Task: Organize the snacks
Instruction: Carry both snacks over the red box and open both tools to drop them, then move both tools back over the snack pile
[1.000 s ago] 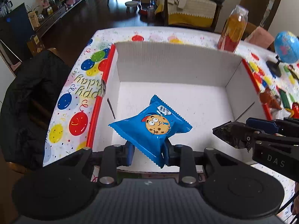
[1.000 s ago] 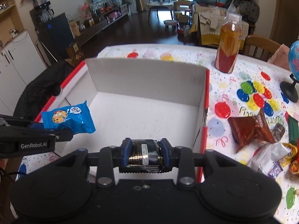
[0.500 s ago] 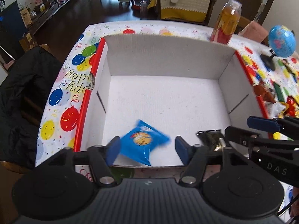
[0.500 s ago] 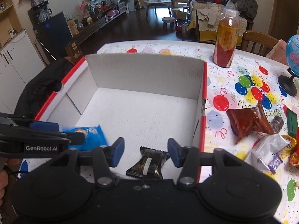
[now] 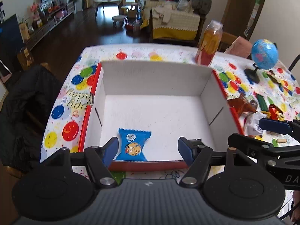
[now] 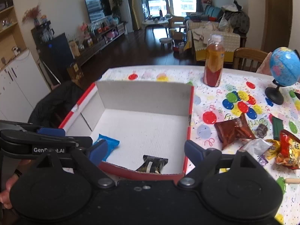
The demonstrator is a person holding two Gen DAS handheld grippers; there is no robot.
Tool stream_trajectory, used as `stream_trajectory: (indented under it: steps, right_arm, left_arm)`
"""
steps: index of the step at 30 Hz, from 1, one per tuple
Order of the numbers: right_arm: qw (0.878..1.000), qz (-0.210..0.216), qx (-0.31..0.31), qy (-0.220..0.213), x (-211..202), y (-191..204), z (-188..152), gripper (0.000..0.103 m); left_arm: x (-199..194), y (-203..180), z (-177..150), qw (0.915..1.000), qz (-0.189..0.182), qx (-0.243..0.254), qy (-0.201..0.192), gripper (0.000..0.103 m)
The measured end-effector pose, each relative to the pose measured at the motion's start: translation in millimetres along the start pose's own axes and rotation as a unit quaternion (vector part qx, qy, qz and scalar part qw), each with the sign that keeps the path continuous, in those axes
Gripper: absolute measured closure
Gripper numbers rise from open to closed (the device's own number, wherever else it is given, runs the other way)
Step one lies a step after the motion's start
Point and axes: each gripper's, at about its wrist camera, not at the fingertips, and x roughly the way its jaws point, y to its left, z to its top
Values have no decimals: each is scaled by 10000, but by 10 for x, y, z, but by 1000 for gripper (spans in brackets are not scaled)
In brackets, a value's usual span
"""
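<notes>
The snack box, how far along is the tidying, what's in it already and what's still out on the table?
Done: the blue cookie packet and the black packet lie inside the box. In hand: nothing; the left gripper and right gripper are both opening with no snack between their jaws. Left: the brown packet, the silver wrapper and the red-yellow packet wait on the tablecloth.

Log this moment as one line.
left tongs: opening, empty | right tongs: opening, empty | blue cookie packet, black snack packet: in box
</notes>
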Motion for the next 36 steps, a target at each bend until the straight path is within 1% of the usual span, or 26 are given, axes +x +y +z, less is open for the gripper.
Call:
stream_trajectory:
  steps: [1,5,10,11,15,17,18,20,24,30,32,36]
  right_arm:
    - [10000,5,42,-52,-47,-6,0,11]
    - [9994,-76,237,-225,-200,-61,-16,4]
    - [9977,-198,495,-428,-398,-155,-97,0]
    - [9973,-222,522,-472,-446,-168,-122,0]
    - [9951,-392,663,-611,-630,-265,-251,0]
    - [9935,-494,763,-692,-707,-350,-315,0]
    - [9927,-537,798,-728,-745,-398,-345,0]
    - [9912,-635,826,-817,-822,-502,-407,0]
    - [9890,-752,786,-1002,-964,-744,-532,0]
    - [9859,-937,957,-1004,-1129,-1236,-676,0]
    - [9855,-1013,898,-1023,-1177,-1391,-707,0]
    - [9826,-1303,922,-949,-1213,-1711,-769,0]
  left_arm:
    - [-42,-20,3,10000,-16,26,-55,32]
    - [-201,-99,-8,9995,-123,122,-264,23]
    - [-346,-203,-29,9982,-385,220,-410,20]
    - [-368,-228,-35,9977,-445,247,-445,18]
    - [-442,-393,-65,9958,-631,385,-544,15]
    - [-452,-494,-80,9945,-743,451,-584,3]
    - [-464,-547,-91,9936,-805,475,-630,1]
    - [-471,-670,-104,9919,-918,532,-702,1]
    - [-435,-1000,-105,9896,-1032,683,-728,1]
    - [-311,-1510,-82,9871,-1161,846,-710,1]
    - [-248,-1672,-69,9871,-1168,857,-686,1]
    - [-105,-1982,-68,9873,-1206,876,-553,1]
